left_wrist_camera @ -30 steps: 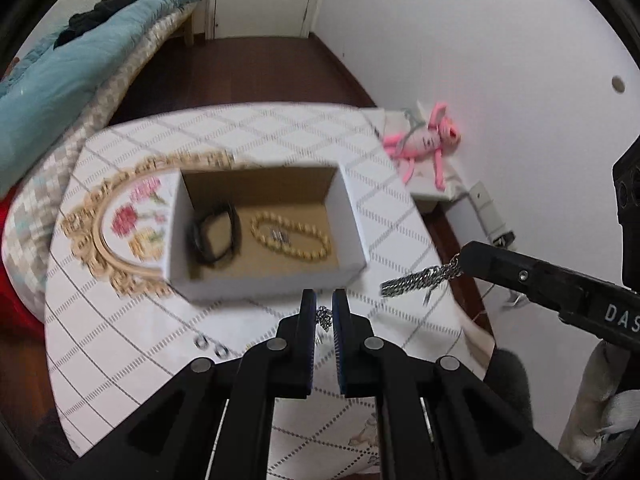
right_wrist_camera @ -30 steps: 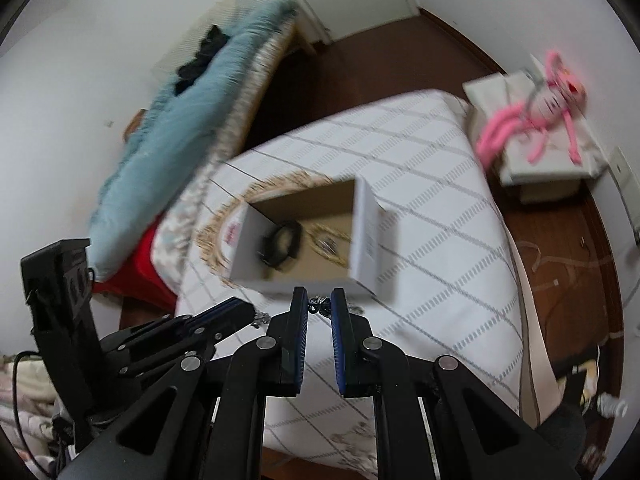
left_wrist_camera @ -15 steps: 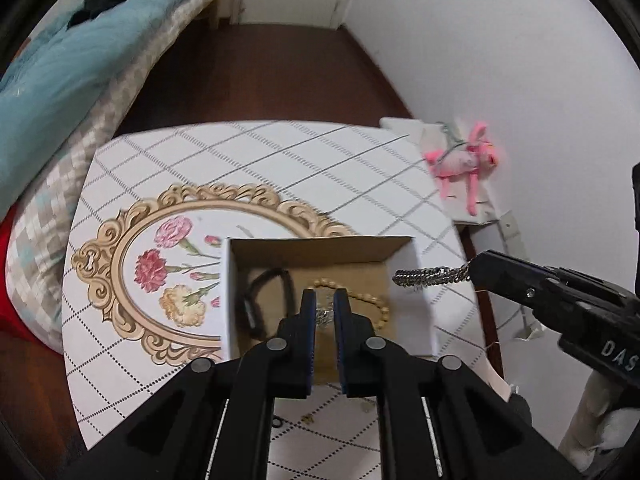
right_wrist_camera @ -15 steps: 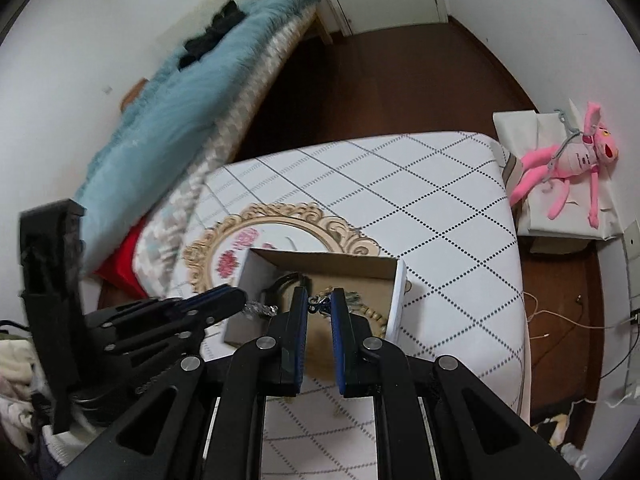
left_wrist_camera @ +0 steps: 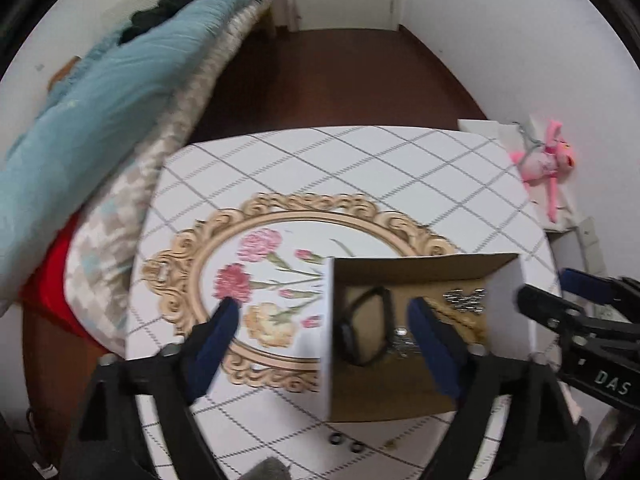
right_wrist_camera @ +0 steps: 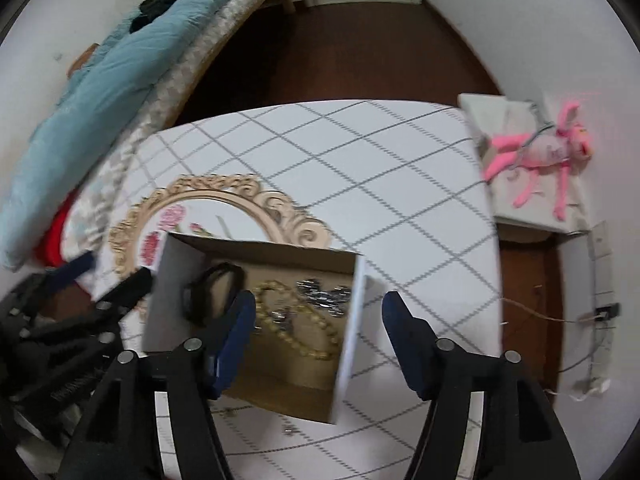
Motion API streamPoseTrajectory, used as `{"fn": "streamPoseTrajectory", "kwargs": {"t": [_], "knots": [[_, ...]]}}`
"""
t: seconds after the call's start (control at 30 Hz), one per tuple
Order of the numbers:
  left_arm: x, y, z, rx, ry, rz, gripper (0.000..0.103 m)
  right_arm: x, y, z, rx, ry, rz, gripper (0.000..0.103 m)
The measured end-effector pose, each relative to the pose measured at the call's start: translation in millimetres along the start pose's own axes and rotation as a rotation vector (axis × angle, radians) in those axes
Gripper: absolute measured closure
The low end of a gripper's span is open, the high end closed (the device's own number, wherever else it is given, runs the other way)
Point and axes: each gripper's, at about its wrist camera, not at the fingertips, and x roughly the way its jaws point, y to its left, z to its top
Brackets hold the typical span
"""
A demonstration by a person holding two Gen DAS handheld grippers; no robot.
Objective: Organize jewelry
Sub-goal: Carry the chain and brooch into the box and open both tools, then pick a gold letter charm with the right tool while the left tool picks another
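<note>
Currently both grippers, left gripper (left_wrist_camera: 322, 334) and right gripper (right_wrist_camera: 318, 330), are opening, nothing between fingers; chain (right_wrist_camera: 324, 300) lies in box (right_wrist_camera: 349, 344); two rings (left_wrist_camera: 346, 443) remain on worktop (left_wrist_camera: 360, 168).

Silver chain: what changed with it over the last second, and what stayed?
Both claws carried the chain stretched between them over the box, then opened and let it go; it now lies inside. Left claw and right claw are opening, nothing between them. Bead bracelet and black band stayed put.
</note>
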Motion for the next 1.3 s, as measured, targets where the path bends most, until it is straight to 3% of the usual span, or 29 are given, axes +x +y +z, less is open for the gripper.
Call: {"fn": "streamPoseTrajectory", "kwargs": {"t": [0.07,0.17,0.37,0.6,0.83,0.87,0.9,0.97,1.13,1.3], "knots": [[-1,2,-5,-0.004,-0.02,0.022,0.004,-1,0,-6,-0.001,-0.017,-0.059,0.001],[-6,7,-12,-0.018,-0.052,0.035,0.0,-9,2,-16,-0.012,-0.075,-0.137,0.0],[-22,11,-18,-0.039,-0.095,0.03,0.0,-28,9,-24,-0.014,-0.132,-0.161,0.0],[-40,18,-29,-0.066,-0.117,0.02,0.0,-53,16,-45,0.0,-0.176,-0.124,0.0],[-29,25,-86,-0.083,-0.057,0.102,0.0,-23,13,-108,0.049,-0.108,-0.036,0.001],[-23,24,-96,-0.079,-0.039,0.121,0.0,-12,12,-117,0.059,-0.085,-0.02,0.006],[-16,24,-105,-0.073,-0.022,0.13,0.0,-3,12,-124,0.067,-0.064,-0.011,0.018],[-4,24,-119,-0.066,0.01,0.141,0.0,16,11,-138,0.077,-0.025,0.005,0.03],[21,32,-149,-0.082,0.078,0.159,0.0,42,19,-159,0.063,-0.02,0.017,0.032],[31,38,-160,-0.09,0.099,0.175,0.0,51,35,-165,0.0,-0.048,-0.041,0.048]]}}
